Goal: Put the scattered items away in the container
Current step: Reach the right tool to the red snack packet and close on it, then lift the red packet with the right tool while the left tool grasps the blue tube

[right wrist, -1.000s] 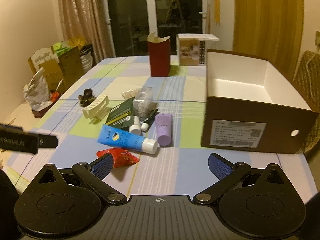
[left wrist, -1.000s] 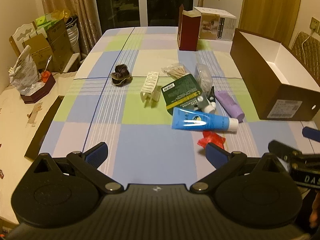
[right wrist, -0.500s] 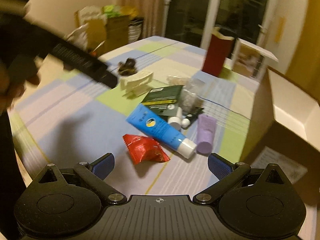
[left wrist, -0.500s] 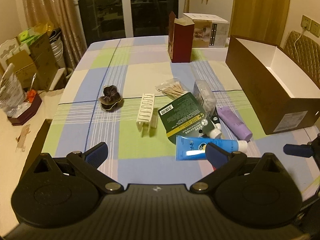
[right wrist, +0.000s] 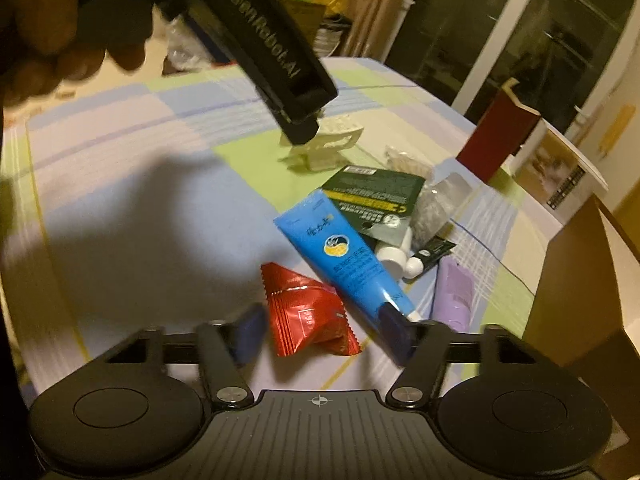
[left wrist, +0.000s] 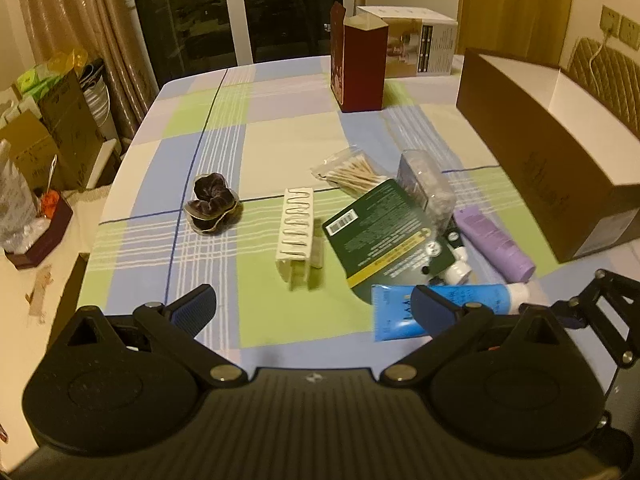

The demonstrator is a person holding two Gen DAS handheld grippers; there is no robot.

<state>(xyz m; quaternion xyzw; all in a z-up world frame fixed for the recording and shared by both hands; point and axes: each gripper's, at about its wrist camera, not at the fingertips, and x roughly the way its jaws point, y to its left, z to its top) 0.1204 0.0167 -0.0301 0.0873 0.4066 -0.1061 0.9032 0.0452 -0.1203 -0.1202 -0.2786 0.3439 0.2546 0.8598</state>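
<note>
A checked cloth is spread over the bench (left wrist: 280, 128), and most of the clutter is bunched together near the middle. The right claw (right wrist: 320, 330) is caught mid-close, with the red snack packet (right wrist: 306, 316) sitting between its blue pads; whether the pads are actually touching the wrapper yet can't really be told from this blurry shot, looks like not quite. The blue tube (right wrist: 344, 256) is laid diagonally just beside the packet, its cap end tucked behind the right-hand pad.

The left claw (left wrist: 314, 308) is held spread wide with nothing in it, hovering over the cloth. Ahead of it the cream hair clip (left wrist: 296, 236) is seen standing on the bench, with the dark scrunchie (left wrist: 212, 204) off to its left. The green sachet (left wrist: 384, 236) is lying partly over the blue tube, and the purple tube (left wrist: 494, 244) is next to it on the right. A bag of cotton swabs (left wrist: 352, 172) is sat behind the sachet.

The brown cardboard box (left wrist: 552, 168) is parked open-topped at the right edge of the bench, well apart from the packet.
</note>
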